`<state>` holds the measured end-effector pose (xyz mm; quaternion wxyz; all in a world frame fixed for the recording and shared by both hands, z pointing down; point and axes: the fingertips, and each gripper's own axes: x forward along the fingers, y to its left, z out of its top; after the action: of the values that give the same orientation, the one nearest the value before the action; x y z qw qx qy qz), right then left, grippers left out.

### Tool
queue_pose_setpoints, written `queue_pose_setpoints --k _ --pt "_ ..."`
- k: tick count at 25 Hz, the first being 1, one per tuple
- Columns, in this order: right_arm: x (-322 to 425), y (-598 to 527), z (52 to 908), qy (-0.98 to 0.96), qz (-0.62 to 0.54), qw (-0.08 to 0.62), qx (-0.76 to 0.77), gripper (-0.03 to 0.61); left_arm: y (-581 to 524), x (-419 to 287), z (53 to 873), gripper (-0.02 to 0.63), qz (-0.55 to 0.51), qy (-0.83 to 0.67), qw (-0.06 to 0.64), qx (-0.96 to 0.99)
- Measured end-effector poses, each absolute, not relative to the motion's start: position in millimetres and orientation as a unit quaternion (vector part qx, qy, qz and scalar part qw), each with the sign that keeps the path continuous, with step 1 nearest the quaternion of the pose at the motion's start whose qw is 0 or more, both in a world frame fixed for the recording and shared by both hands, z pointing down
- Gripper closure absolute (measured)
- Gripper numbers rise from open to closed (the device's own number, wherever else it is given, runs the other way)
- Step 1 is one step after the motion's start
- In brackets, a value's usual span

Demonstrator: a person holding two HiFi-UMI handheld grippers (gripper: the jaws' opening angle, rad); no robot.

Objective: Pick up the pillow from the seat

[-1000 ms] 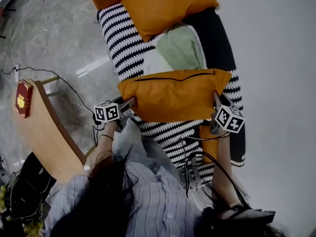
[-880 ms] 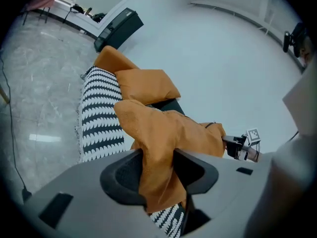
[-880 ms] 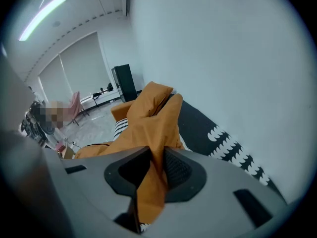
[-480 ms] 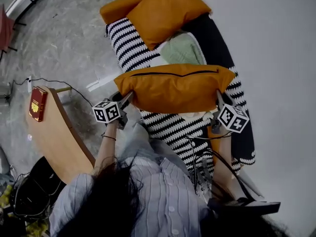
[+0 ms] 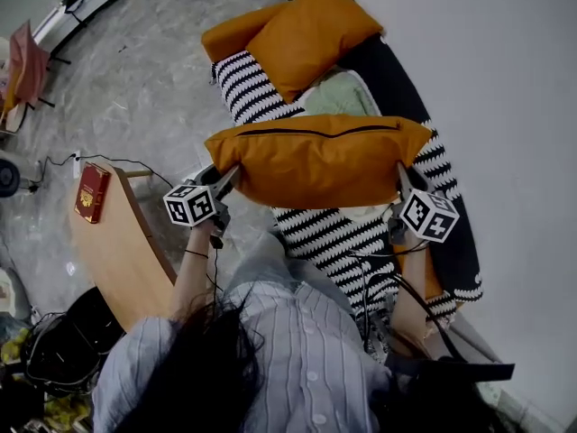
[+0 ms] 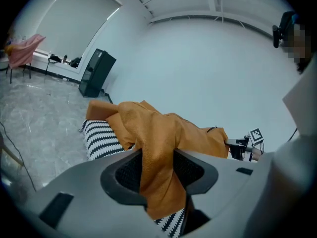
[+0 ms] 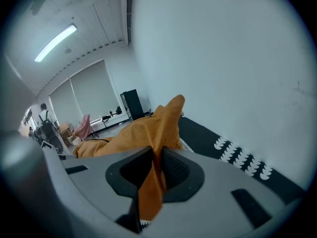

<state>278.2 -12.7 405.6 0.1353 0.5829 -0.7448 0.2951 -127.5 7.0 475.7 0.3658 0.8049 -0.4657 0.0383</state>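
Observation:
An orange pillow [image 5: 315,161] with a dark zip hangs level above the black-and-white striped seat [image 5: 329,233], clear of it. My left gripper [image 5: 224,179] is shut on the pillow's left corner; in the left gripper view the orange fabric [image 6: 158,143] is bunched between the pads of the left gripper [image 6: 157,170]. My right gripper [image 5: 399,180] holds the right corner. Its jaws are closing on a thin fold of fabric [image 7: 151,133], which the pads of the right gripper [image 7: 156,168] pinch.
A second orange pillow [image 5: 311,30] and a pale green cushion [image 5: 338,97] lie further along the seat. A curved wooden table [image 5: 122,255] with a red book [image 5: 92,192] stands at the left, above a black bag [image 5: 63,350]. A white wall [image 5: 505,106] runs along the right.
Both grippers have risen with the pillow, which hangs higher above the seat. The view has shifted, and more floor shows at the left.

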Motion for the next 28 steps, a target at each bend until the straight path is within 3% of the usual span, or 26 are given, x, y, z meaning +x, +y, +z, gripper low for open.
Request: queue_pose_setpoints --k 11,19,28 --pt "270 64 378 -0.755 0.275 0.109 0.585 0.520 74 -139 423 0.426 0.043 -0.480 0.326 0.813" --pt "288 100 381 -0.756 0.272 0.105 0.586 0.525 112 -122 417 0.426 0.050 -0.492 0.324 0.807" --pt "253 153 412 -0.757 0.297 0.116 0.570 0.526 181 -159 428 0.426 0.062 -0.512 0.331 0.790"
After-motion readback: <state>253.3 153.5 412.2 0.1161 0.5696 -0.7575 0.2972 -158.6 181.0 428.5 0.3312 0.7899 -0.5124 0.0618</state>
